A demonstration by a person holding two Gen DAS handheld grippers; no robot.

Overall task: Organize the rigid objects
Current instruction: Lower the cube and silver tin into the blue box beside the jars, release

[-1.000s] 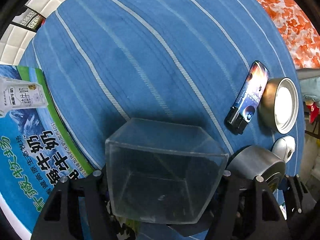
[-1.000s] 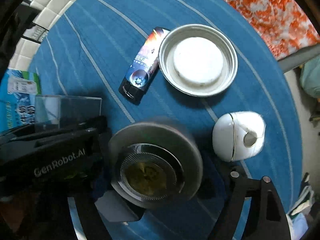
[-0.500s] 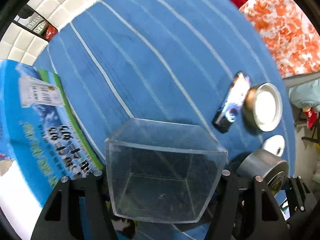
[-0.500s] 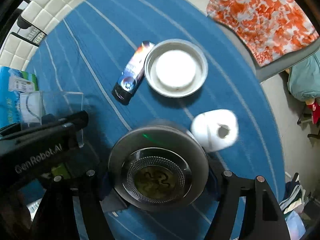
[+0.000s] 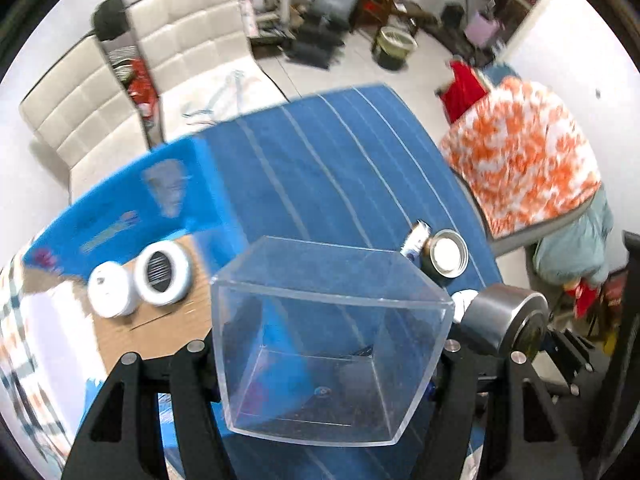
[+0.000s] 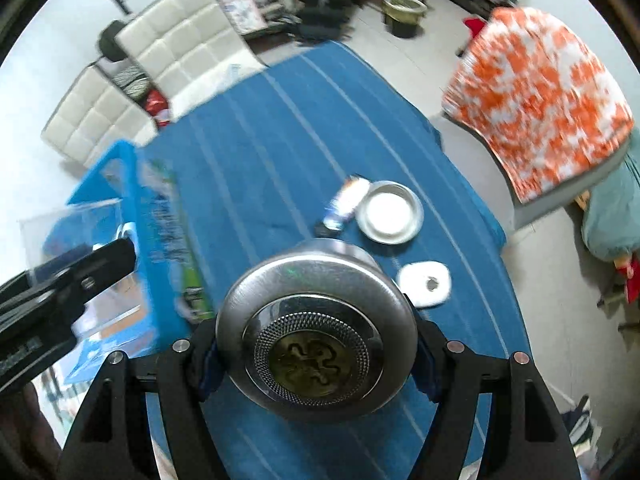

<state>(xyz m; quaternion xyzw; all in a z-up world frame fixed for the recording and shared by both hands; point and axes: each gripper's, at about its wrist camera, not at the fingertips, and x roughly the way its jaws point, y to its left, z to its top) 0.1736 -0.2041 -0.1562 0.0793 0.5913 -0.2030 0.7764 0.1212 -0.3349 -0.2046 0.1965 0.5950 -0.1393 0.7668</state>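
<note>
Left gripper (image 5: 320, 356): jaws clamped on clear box (image 5: 328, 344), held above striped surface (image 5: 320, 168). Right gripper (image 6: 316, 348), right of box: jaws grip metal tin (image 6: 316, 328). Step: carrying both. Next, likely: lower tin into box.

A clear square plastic box (image 5: 328, 336), empty and open-topped, sits tilted between the left tool's fingers, raised off the blue striped tabletop (image 5: 320, 168). A round steel tin (image 6: 316, 336) with a mesh-ringed brass centre is clamped in the right tool. On the tabletop lie a slim dark packet (image 6: 344, 204) touching a metal dish (image 6: 390, 212) with a white disc inside, and near them a white roll (image 6: 426, 282).
</note>
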